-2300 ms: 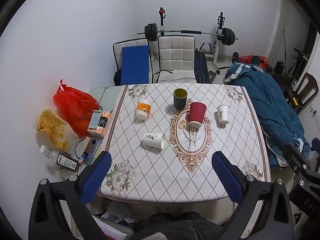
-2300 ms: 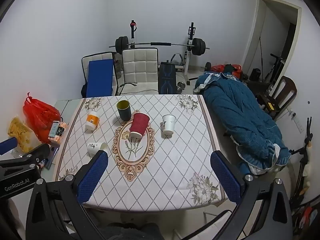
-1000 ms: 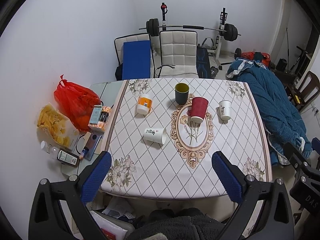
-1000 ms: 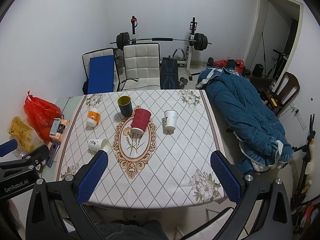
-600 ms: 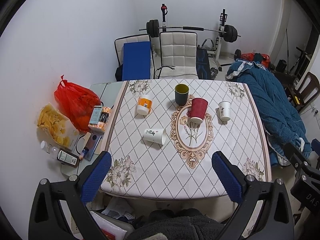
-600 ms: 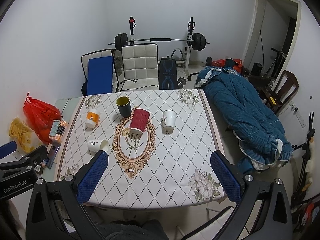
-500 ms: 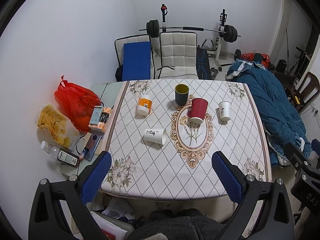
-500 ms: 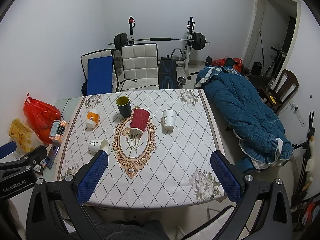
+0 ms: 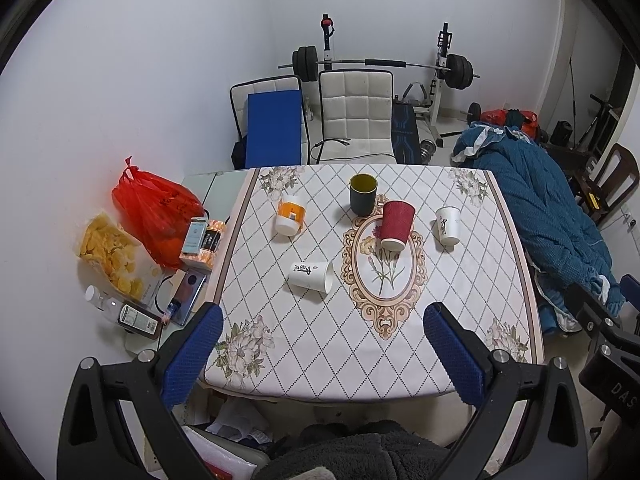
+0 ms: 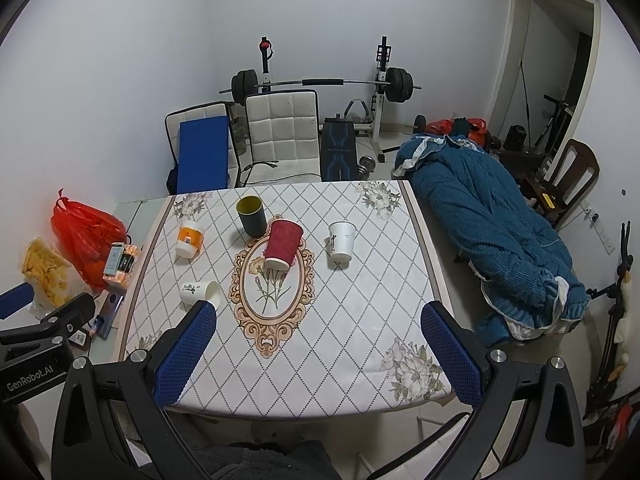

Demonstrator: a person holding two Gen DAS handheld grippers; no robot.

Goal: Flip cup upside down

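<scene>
Several cups stand on the table with the diamond-pattern cloth (image 9: 360,352) (image 10: 360,320). A dark green cup (image 9: 363,194) (image 10: 251,215) stands upright with its mouth up. A red cup (image 9: 396,225) (image 10: 283,244) and a white paper cup (image 9: 447,225) (image 10: 341,241) stand upside down. Another white cup (image 9: 311,277) (image 10: 200,293) lies on its side at the left. An orange-and-white cup (image 9: 291,215) (image 10: 189,238) stands upside down. My left gripper (image 9: 323,344) and right gripper (image 10: 318,338) are open and empty, held high near the table's front edge, far from the cups.
A red bag (image 9: 154,208), a bag of chips (image 9: 112,256), boxes and bottles lie on a side surface left of the table. A blue quilt (image 10: 488,224) lies to the right. Two chairs (image 9: 352,116) and a barbell rack (image 9: 380,66) stand behind the table.
Both views have shifted only slightly; the cups have not moved and both grippers have stayed open.
</scene>
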